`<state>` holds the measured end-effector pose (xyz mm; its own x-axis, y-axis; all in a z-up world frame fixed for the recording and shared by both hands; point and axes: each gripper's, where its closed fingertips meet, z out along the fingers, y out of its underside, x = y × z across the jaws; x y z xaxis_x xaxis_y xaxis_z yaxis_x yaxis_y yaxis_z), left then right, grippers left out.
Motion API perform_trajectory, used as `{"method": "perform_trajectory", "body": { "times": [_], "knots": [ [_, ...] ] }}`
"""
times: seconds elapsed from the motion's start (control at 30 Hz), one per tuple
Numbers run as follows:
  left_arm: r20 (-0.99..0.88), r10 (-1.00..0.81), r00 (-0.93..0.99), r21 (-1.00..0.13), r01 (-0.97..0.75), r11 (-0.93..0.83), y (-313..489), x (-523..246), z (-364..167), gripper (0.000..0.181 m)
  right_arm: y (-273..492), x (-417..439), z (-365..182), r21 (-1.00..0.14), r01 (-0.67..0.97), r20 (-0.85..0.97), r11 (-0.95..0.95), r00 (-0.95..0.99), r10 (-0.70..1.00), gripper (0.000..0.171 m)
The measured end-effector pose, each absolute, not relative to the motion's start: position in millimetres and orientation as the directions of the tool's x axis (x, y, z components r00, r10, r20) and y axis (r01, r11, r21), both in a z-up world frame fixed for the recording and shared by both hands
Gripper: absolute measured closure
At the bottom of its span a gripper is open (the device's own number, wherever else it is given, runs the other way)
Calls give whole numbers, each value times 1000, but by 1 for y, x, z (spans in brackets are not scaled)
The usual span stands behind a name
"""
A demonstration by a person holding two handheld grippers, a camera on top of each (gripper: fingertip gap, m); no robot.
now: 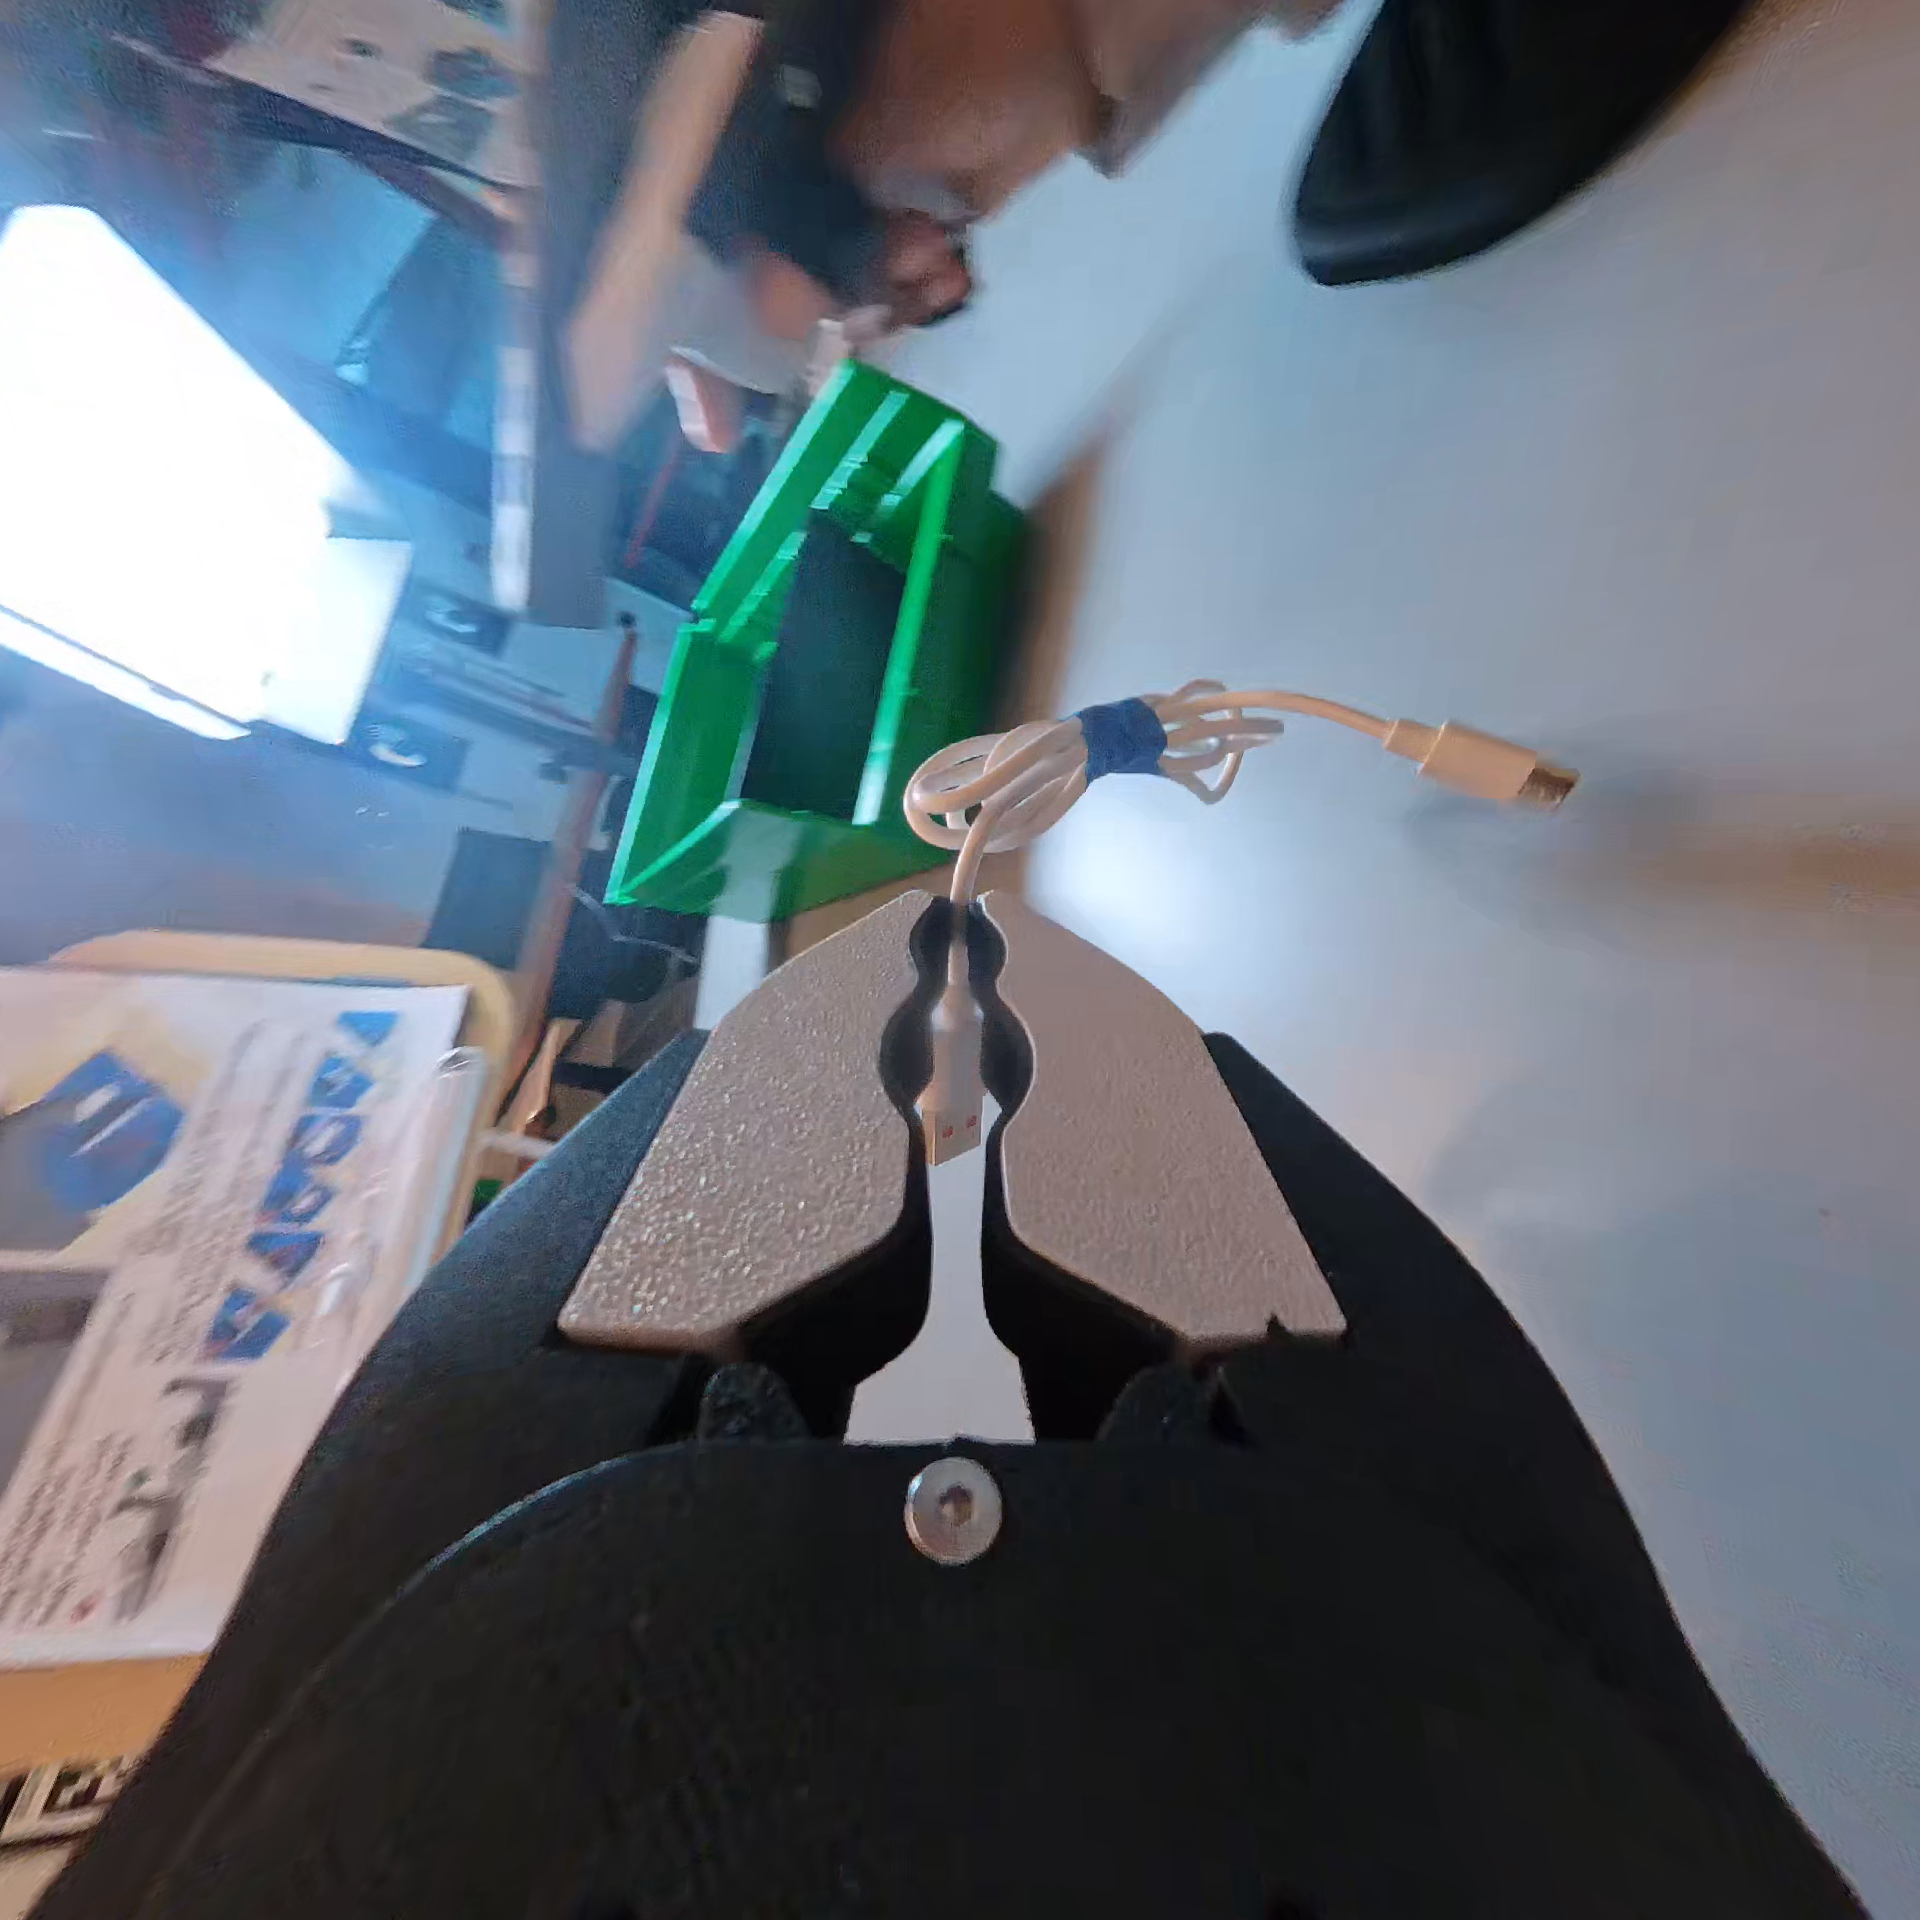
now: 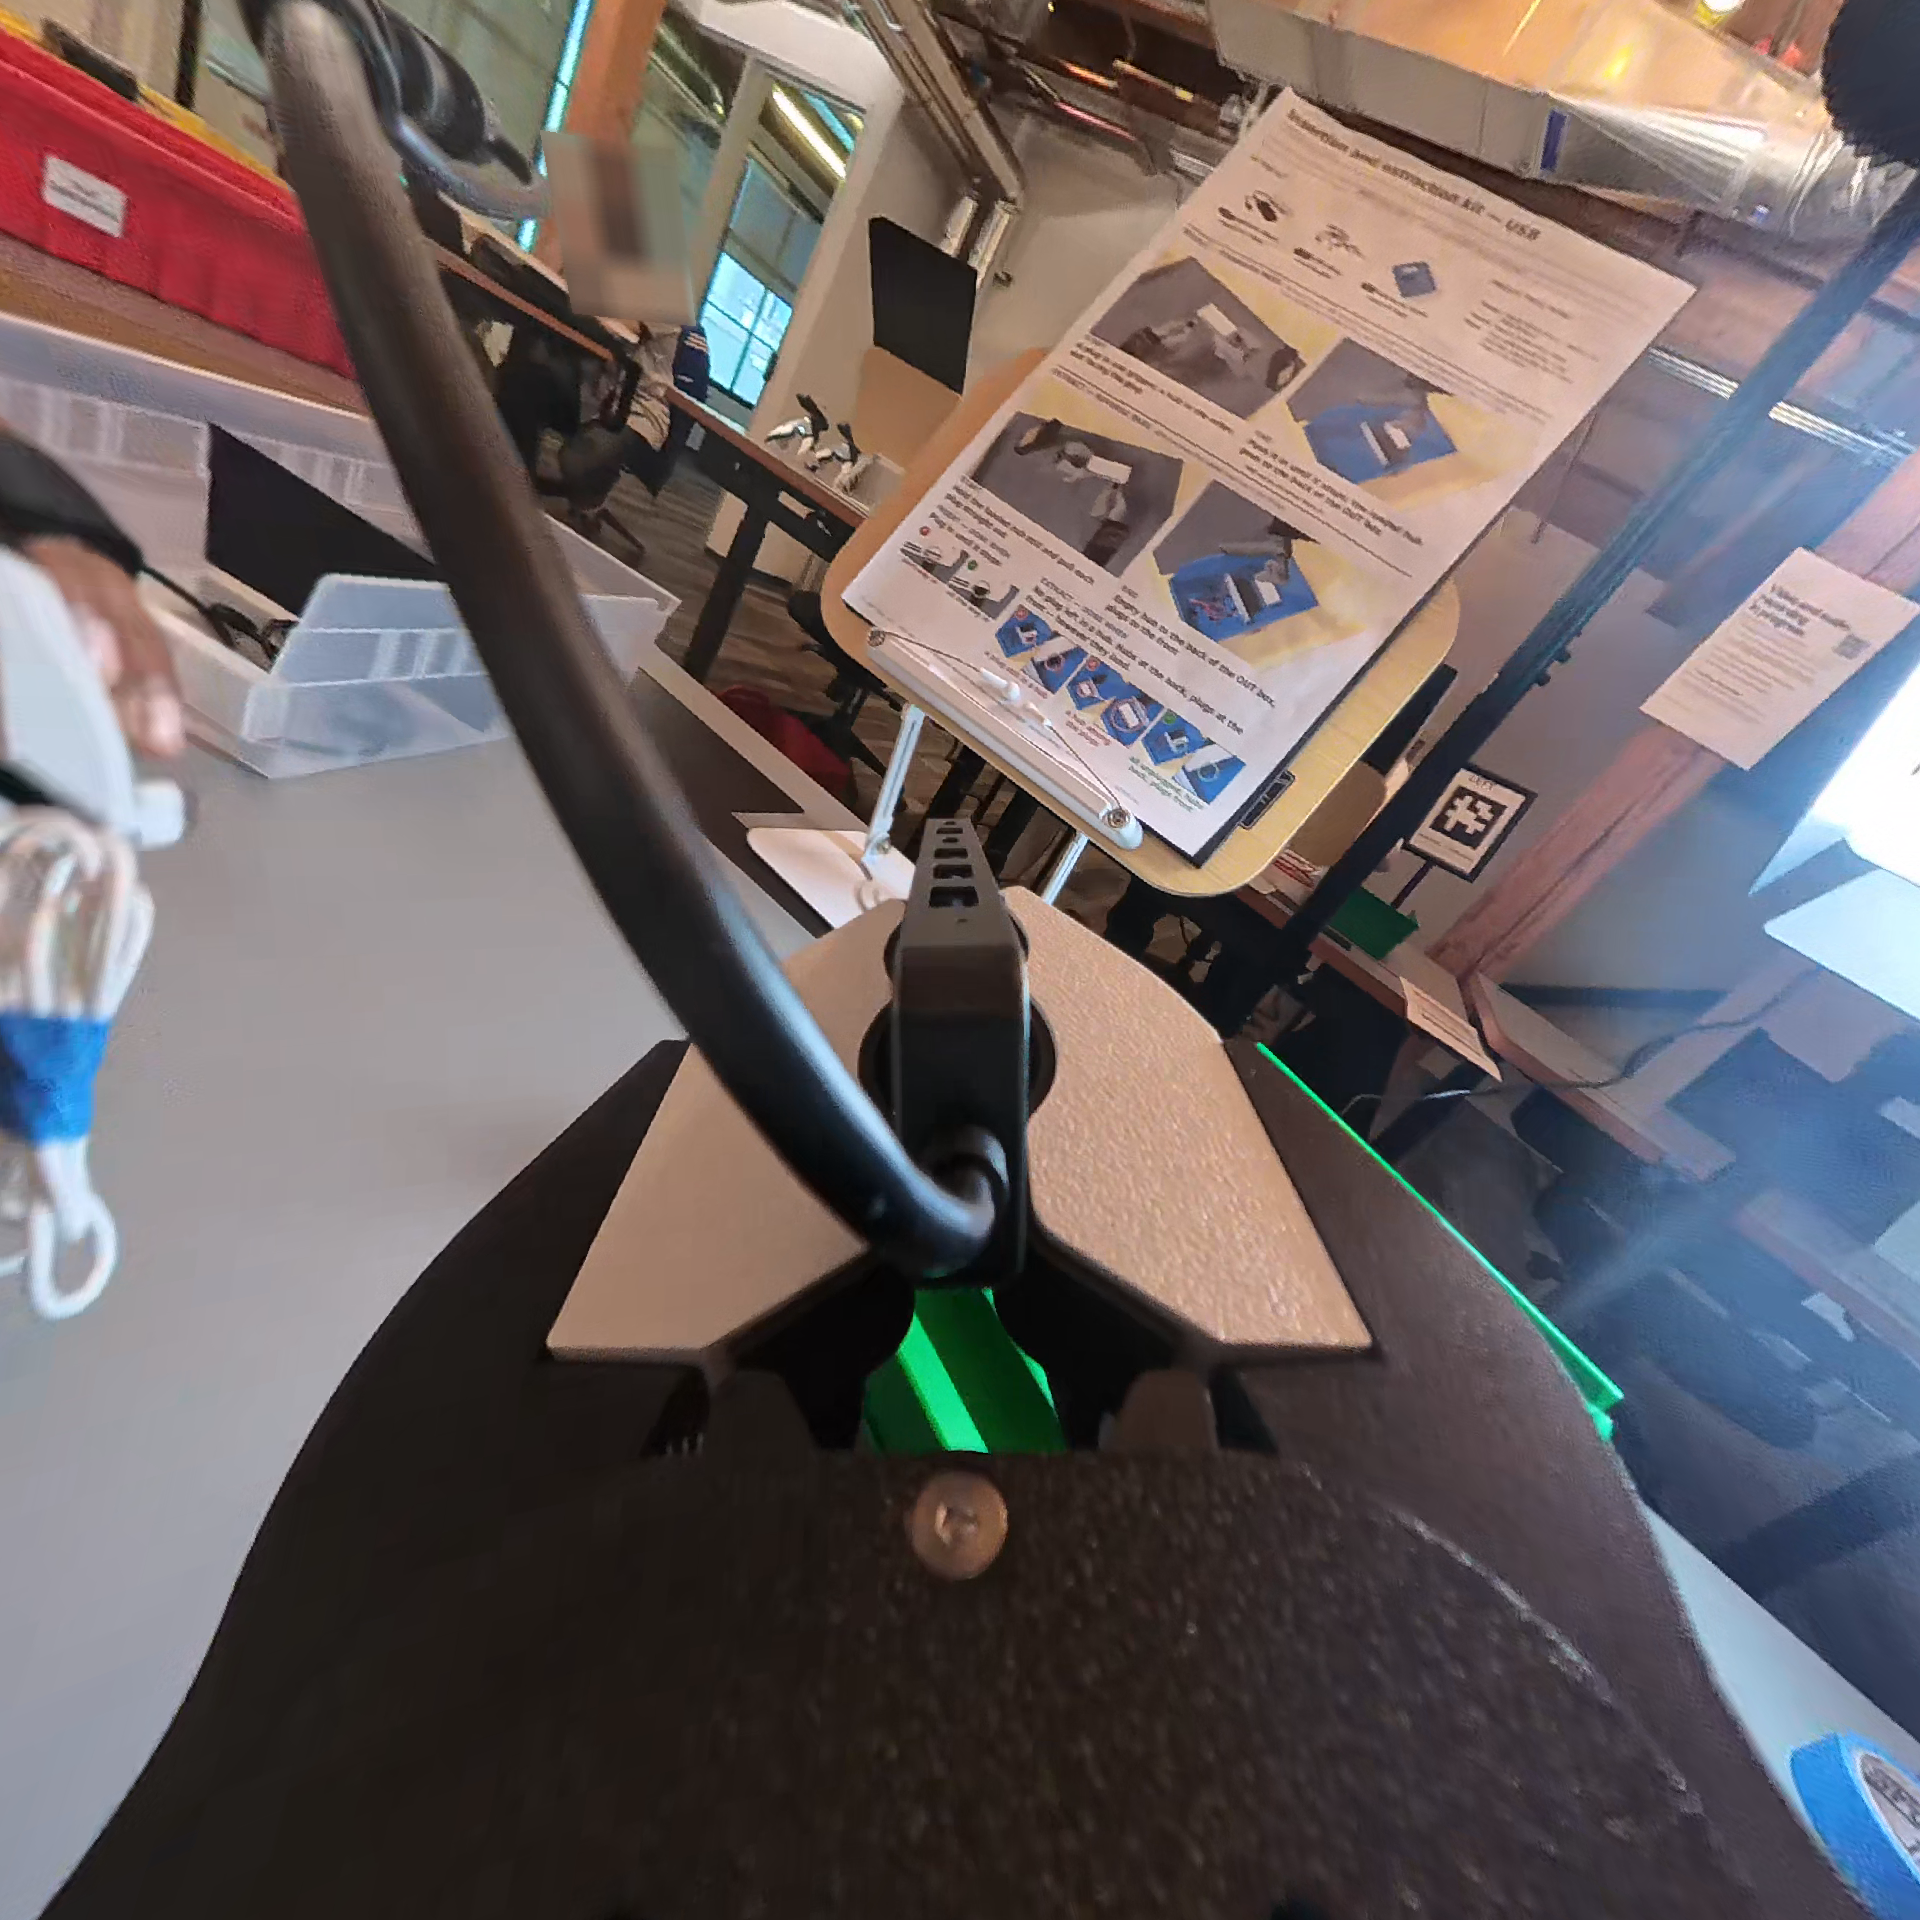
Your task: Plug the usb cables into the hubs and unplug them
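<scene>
Two grippers: both loaded, apart.
Left gripper [image 1: 961, 1023]: clamps white USB cable [image 1: 1081, 753] plug.
Right gripper [image 2: 961, 1060]: clamps black hub [image 2: 954, 956].
Progress: plugging not yet done.

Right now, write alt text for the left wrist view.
The left hand-held gripper is shut on the USB-A plug end of a white cable, its coil bound with blue tape. Beyond sits a green bin at the edge of a pale table.

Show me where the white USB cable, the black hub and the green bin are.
white USB cable [image 1: 1117, 740], left wrist view, on its blue-taped coil.
black hub [image 2: 958, 971], right wrist view, on its body.
green bin [image 1: 727, 665], left wrist view, on its side wall.
</scene>
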<state>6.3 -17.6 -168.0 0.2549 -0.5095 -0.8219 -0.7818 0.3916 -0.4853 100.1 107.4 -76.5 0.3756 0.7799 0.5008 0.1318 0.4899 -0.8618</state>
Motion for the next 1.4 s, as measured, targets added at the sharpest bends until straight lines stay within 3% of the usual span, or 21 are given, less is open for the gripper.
{"method": "perform_trajectory", "body": {
  "times": [0.03,0.17,0.27,0.37,0.47,0.67,0.83,1.13,1.4],
  "knots": [
    [-816,-534,223,-473,-788,394,-20,9,-180,178,109,101,-77,-864,133,497,486,378,781,160],
    [-702,-696,153,-517,-782,349,-38,6,-205,177,110,100,-80,-868,136,492,478,368,789,160],
    [-570,-807,154,-561,-791,245,-53,-4,-222,159,110,97,-85,-865,152,499,477,358,790,160],
    [-423,-877,228,-644,-757,114,-68,-13,-224,148,111,96,-88,-868,158,494,470,352,795,160],
    [-231,-905,357,-718,-690,-90,-79,-27,-217,150,112,96,-88,-877,153,479,455,351,804,160],
    [19,-706,708,-613,-550,-567,-86,-57,-236,156,116,97,-89,-894,144,446,423,355,822,160],
    [281,-561,778,-605,-311,-733,-99,-27,-240,161,118,98,-90,-901,149,433,407,358,828,160],
    [238,-497,835,-531,-317,-786,-69,-29,-260,137,119,98,-92,-910,152,414,385,347,842,160],
    [148,-558,816,-452,-446,-773,-12,-24,-264,138,124,103,-90,-911,155,413,383,364,835,161]
  ]
}}
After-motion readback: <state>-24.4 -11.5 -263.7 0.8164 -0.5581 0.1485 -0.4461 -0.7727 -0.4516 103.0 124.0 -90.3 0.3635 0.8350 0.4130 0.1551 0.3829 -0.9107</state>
